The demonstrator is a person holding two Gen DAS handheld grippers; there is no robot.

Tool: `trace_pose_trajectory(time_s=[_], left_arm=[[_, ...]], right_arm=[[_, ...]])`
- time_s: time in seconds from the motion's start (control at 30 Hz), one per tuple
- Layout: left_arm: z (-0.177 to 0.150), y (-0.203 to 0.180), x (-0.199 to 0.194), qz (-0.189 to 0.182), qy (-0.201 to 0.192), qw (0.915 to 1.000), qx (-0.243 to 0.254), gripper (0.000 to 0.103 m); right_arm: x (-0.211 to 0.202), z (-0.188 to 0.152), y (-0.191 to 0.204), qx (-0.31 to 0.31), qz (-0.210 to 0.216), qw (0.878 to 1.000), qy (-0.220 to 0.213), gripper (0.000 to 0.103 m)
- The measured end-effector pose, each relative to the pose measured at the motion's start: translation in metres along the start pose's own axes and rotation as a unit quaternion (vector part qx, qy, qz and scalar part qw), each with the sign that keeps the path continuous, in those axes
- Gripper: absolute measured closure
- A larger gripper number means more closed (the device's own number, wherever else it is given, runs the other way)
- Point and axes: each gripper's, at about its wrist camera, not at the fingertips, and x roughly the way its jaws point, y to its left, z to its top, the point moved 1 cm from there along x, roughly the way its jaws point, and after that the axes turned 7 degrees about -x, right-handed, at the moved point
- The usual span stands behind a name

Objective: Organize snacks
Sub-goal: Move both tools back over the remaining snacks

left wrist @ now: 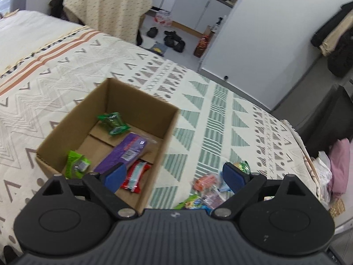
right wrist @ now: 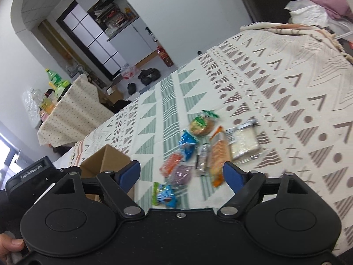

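Note:
A cardboard box (left wrist: 169, 128) sits open on the patterned bedspread. Inside lie a green packet (left wrist: 113, 123), a purple packet (left wrist: 123, 152), a lime-green packet (left wrist: 77, 164) and a red packet (left wrist: 135, 176). My left gripper (left wrist: 174, 175) is open and empty above the box's near right wall. Loose snacks (left wrist: 207, 185) lie right of the box. In the right wrist view my right gripper (right wrist: 182, 173) is open and empty above the snack pile: an orange packet (right wrist: 218, 156), blue packets (right wrist: 187, 145), a purple one (right wrist: 181, 174), a clear white packet (right wrist: 245, 142). The box corner (right wrist: 106, 159) shows at left.
The bedspread (left wrist: 209, 110) covers the bed; its edge runs along the right, with a white wall panel (left wrist: 264, 44) beyond. Pink cloth and bags (left wrist: 337, 170) lie at the far right. A draped table (right wrist: 70, 110) with bottles stands past the bed.

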Motion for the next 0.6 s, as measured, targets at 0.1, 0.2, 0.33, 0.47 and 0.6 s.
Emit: trace_pose_trajectory(time_s=[0.1, 0.2, 0.33, 0.47, 0.6], left_arm=[[-0.01, -0.012, 0.002, -0.01, 0.004, 0.9997, 0.023, 0.01], [-0.021, -0.026, 0.006, -0.017, 0.008, 0.9986, 0.049, 0.01], [-0.035, -0.04, 0.015, -0.018, 0.017, 0.9963, 0.083, 0.01], [-0.046, -0.049, 0.024, -0.019, 0.027, 0.9939, 0.105, 0.01], [-0.057, -0.054, 0.033, -0.014, 0.038, 0.9932, 0.109, 0.01]], right_arm=[[-0.005, 0.0, -0.015, 0.007, -0.003, 1.0, -0.004, 0.02], [-0.007, 0.0, -0.029, 0.016, -0.008, 1.0, -0.005, 0.02], [-0.004, -0.004, -0.044, 0.035, -0.008, 0.999, -0.002, 0.02], [0.001, -0.005, -0.053, 0.051, 0.003, 0.999, -0.002, 0.02], [0.011, -0.006, -0.058, 0.061, 0.014, 0.998, 0.007, 0.02]])
